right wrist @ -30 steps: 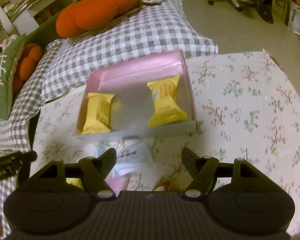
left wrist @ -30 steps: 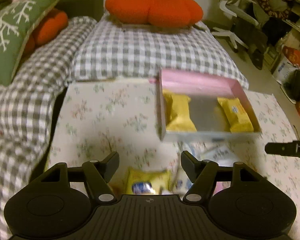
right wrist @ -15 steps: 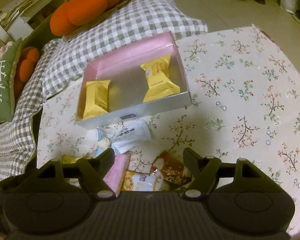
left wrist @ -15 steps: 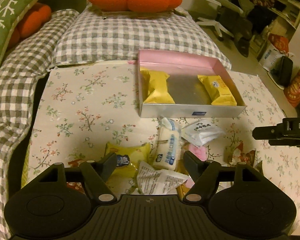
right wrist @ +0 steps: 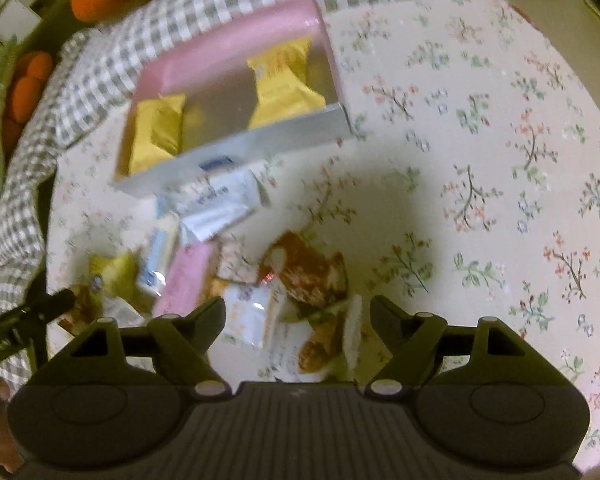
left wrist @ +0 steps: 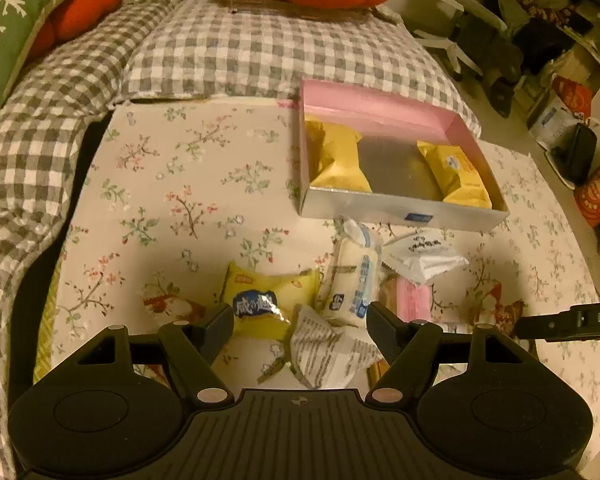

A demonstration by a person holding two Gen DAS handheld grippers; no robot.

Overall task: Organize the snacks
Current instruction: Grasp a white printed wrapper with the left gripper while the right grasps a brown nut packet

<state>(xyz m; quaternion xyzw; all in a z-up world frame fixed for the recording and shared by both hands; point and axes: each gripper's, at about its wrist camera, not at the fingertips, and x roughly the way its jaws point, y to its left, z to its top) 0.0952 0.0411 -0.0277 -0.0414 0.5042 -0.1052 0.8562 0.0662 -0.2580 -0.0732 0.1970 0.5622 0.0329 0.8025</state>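
The floral-clothed surface (left wrist: 172, 184) is carrying a pink-lined box (left wrist: 384, 100) holding two yellow packets, with a loose heap of snacks (left wrist: 340, 280) lying just in front of it. Both tools are hovering over that heap: the left tool (left wrist: 300, 322) is gaping wide and gripping nothing, and the right tool (right wrist: 296, 316), its jaws having just been opening, is likewise standing wide with nothing clasped.
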